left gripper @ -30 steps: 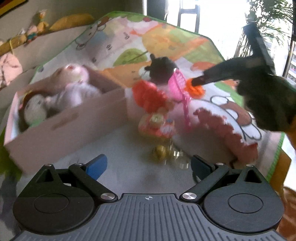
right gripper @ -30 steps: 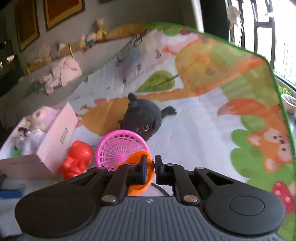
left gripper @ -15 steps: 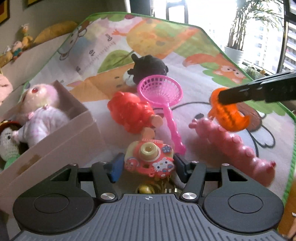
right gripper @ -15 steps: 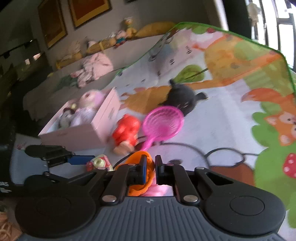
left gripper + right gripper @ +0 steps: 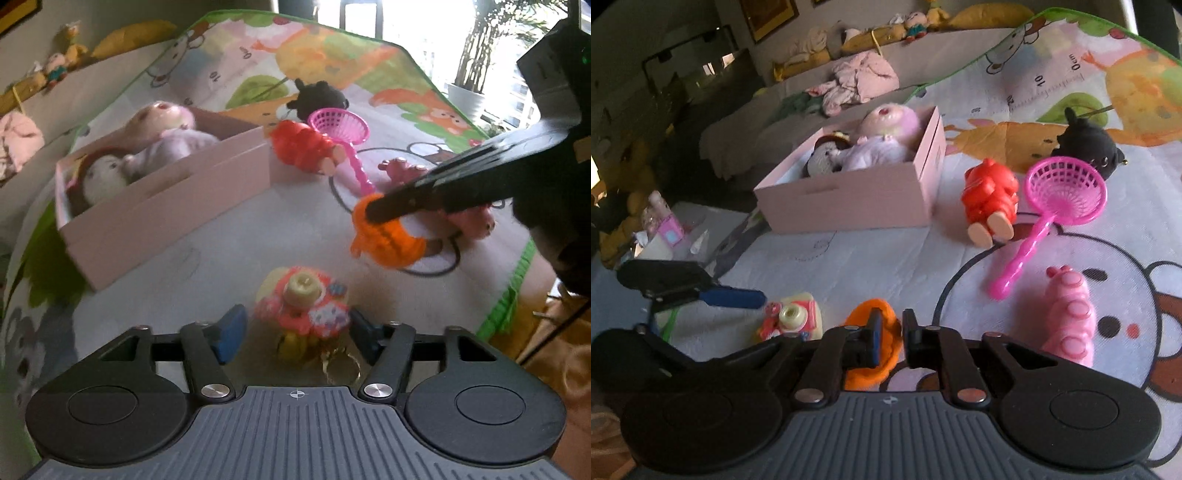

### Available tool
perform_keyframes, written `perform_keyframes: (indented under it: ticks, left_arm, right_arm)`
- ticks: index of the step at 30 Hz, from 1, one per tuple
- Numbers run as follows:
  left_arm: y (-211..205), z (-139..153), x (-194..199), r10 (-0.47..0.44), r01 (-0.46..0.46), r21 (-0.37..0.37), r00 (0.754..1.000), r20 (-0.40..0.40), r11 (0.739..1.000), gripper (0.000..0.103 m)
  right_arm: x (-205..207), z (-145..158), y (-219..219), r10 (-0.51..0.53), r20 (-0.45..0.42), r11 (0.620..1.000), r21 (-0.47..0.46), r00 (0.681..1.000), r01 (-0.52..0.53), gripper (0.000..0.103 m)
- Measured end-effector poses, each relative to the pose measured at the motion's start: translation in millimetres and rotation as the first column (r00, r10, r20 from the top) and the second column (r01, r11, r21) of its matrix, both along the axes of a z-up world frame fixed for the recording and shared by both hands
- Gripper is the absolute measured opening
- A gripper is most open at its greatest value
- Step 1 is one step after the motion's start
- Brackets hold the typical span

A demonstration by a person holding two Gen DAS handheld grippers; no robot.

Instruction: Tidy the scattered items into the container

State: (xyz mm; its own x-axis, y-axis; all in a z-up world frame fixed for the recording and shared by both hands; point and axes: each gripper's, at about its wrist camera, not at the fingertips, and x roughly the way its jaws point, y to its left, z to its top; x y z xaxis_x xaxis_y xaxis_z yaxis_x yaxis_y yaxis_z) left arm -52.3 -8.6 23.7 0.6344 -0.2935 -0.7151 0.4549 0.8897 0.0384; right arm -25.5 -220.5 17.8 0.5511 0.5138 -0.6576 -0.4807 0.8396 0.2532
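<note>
- Left wrist view: left gripper (image 5: pixel 297 328), jaws apart and just been opening; a toy camera (image 5: pixel 303 302) lies between the blue pads, with a clear gap on the left side.
- Right gripper (image 5: pixel 892 332): jaws slightly parted, just been opening; an orange toy (image 5: pixel 864 373) sits at its left finger, just above the play mat (image 5: pixel 229 251). Whether a pad presses on it is hard to tell; the gap between the fingers looks clear.
- Pink caterpillar (image 5: pixel 1071 317): on the mat, just beside the right gripper.
- Pink net (image 5: pixel 1065 192) and red figure (image 5: pixel 990 192): side by side, farther out.
- Pink box (image 5: pixel 849 199): near the red figure, holding two dolls.
- Black plush (image 5: pixel 1082 144): behind the net.
</note>
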Motion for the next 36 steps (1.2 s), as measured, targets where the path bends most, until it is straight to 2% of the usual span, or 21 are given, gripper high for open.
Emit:
perform_keyframes:
  ticks: [2, 6, 8, 9, 11, 14, 17, 20, 22, 25, 27, 29, 32, 34, 36]
  left_arm:
    - [4, 2, -6, -0.01, 0.01, 0.003, 1.0, 0.001, 1.0, 0.08]
    - [5, -2, -11, -0.03, 0.03, 0.056, 1.0, -0.003, 0.998, 0.084]
    - [9, -4, -9, -0.004, 0.004, 0.089, 1.0, -0.001, 0.996, 0.085]
    - [12, -4, -8, 0.015, -0.015, 0.1, 1.0, 0.004, 0.995, 0.087]
    - [20, -2, -4, 0.062, -0.066, 0.136, 0.998, 0.032, 0.988, 0.091]
    - [29, 2, 1, 0.135, -0.152, 0.215, 0.986, 0.094, 0.965, 0.092]
    - [38, 7, 4, 0.174, -0.193, 0.202, 0.979, 0.104, 0.96, 0.092]
    - [43, 12, 0, 0.147, -0.154, 0.113, 0.987, 0.065, 0.982, 0.093]
    - [38, 11, -6, 0.092, -0.094, 0.069, 0.995, 0.029, 0.993, 0.094]
    - [23, 0, -13, 0.008, -0.007, 0.092, 1.0, -0.012, 0.996, 0.094]
    - [20, -4, -12, 0.006, -0.005, 0.123, 1.0, -0.01, 0.992, 0.097]
    - [23, -3, -7, 0.052, -0.054, 0.143, 0.999, 0.013, 0.988, 0.097]
    - [32, 2, 3, 0.15, -0.162, 0.193, 0.986, 0.076, 0.968, 0.096]
    - [38, 5, 7, 0.189, -0.203, 0.187, 0.978, 0.088, 0.961, 0.096]
    - [40, 7, 7, 0.193, -0.205, 0.165, 0.977, 0.085, 0.965, 0.096]
  right_arm:
    - [-3, 1, -3, -0.021, 0.02, 1.0, -0.016, 1.0, 0.021, 0.041]
    - [-9, 5, -9, -0.022, 0.052, 0.999, -0.041, 0.998, 0.024, 0.048]
    - [-13, 6, -11, -0.011, 0.063, 0.999, -0.05, 0.998, 0.015, 0.059]
    - [-14, 5, -12, -0.007, 0.069, 0.998, -0.055, 0.998, 0.011, 0.061]
    - [-15, 4, -11, 0.002, 0.073, 0.998, -0.06, 0.997, 0.003, 0.062]
    - [-14, 4, -7, 0.015, 0.074, 0.998, -0.061, 0.997, -0.01, 0.062]
    - [-17, 4, -3, 0.04, 0.08, 0.997, -0.067, 0.996, -0.035, 0.063]
    - [-21, 4, 1, 0.065, 0.086, 0.995, -0.078, 0.994, -0.059, 0.067]
    - [-21, 3, 3, 0.072, 0.084, 0.994, -0.083, 0.994, -0.065, 0.07]
    - [-21, 2, 2, 0.069, 0.078, 0.995, -0.084, 0.995, -0.063, 0.07]
    - [-21, 1, 2, 0.068, 0.08, 0.995, -0.085, 0.995, -0.061, 0.071]
    - [-22, 2, 2, 0.068, 0.083, 0.994, -0.086, 0.994, -0.061, 0.073]
    - [-23, 2, 2, 0.078, 0.087, 0.994, -0.085, 0.993, -0.07, 0.076]
    - [-24, 1, 4, 0.087, 0.086, 0.993, -0.086, 0.992, -0.08, 0.076]
    - [-24, 0, 7, 0.098, 0.082, 0.992, -0.09, 0.992, -0.091, 0.076]
